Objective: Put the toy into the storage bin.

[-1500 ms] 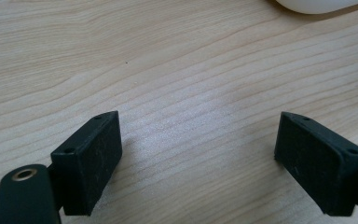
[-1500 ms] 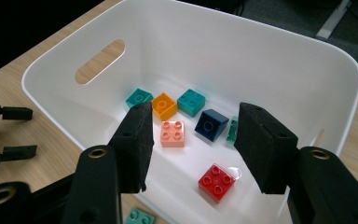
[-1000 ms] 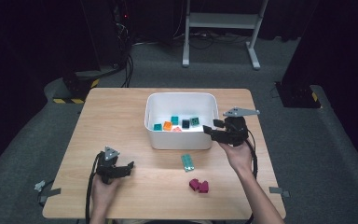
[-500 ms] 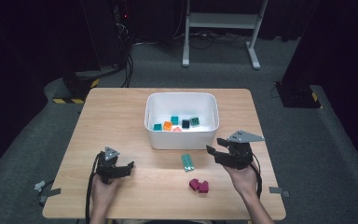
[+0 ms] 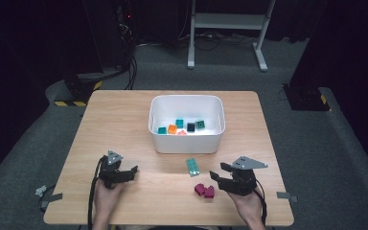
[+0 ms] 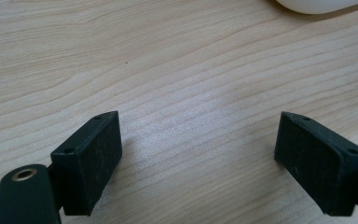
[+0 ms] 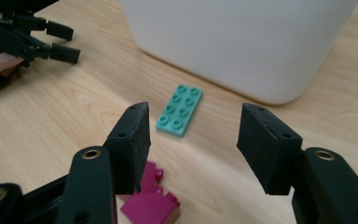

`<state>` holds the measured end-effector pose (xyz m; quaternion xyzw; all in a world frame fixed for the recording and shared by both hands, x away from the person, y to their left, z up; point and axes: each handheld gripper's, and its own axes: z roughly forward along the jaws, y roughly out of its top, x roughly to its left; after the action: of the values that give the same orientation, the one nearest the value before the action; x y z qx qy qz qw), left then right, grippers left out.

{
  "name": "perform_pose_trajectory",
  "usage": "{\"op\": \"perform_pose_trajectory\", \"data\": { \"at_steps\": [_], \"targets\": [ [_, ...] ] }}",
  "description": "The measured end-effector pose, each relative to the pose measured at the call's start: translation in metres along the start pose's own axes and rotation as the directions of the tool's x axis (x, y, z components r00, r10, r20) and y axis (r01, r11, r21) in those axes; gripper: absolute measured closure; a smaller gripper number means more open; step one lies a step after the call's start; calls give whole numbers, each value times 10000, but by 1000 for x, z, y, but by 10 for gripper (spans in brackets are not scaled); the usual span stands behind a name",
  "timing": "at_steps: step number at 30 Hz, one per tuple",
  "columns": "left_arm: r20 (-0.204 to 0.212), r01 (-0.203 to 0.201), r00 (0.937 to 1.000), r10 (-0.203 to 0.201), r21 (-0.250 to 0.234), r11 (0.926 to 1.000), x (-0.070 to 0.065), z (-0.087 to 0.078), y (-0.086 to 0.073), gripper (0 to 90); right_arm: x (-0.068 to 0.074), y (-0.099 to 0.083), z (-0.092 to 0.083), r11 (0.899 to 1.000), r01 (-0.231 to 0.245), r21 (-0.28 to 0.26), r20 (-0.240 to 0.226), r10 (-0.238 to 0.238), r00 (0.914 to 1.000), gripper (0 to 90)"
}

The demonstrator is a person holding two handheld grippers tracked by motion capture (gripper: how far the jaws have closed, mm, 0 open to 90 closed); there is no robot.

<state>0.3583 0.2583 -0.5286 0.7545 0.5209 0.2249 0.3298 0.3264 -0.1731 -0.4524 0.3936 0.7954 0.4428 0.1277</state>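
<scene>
On the pale woodgrain table (image 5: 124, 120), the right tool (image 5: 216, 176), jaws just widening, nears studded magenta bricks (image 5: 204, 190)

White bin (image 5: 187, 142), blocks inside (image 5: 180, 125)

The left gripper (image 6: 198, 165) looks down along its two black jaws, which stand wide apart with nothing but bare wood between them. Below lies the pale, fine-grained wooden tabletop (image 6: 177, 70) (the grain runs roughly across the picture). At the top right edge shows the rounded base of a white plastic bin (image 6: 319, 4), well apart from the jaws.
</scene>
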Motion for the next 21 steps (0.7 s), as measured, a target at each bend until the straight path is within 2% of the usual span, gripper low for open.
{"op": "perform_pose_trajectory", "data": {
  "at_steps": [11, 21],
  "targets": [
    [-2, 2, 10000, -2, 0, 10000, 0, 0, 0, 149, 12, -34, 7, 9994, -129, 333, -137, 134, 9998, 412],
    [-4, 2, 10000, -2, 1, 10000, 0, 0, 0, 149, 20, -48, 16, 9982, -5, 599, -183, 16, 9998, 382]
  ]
}}
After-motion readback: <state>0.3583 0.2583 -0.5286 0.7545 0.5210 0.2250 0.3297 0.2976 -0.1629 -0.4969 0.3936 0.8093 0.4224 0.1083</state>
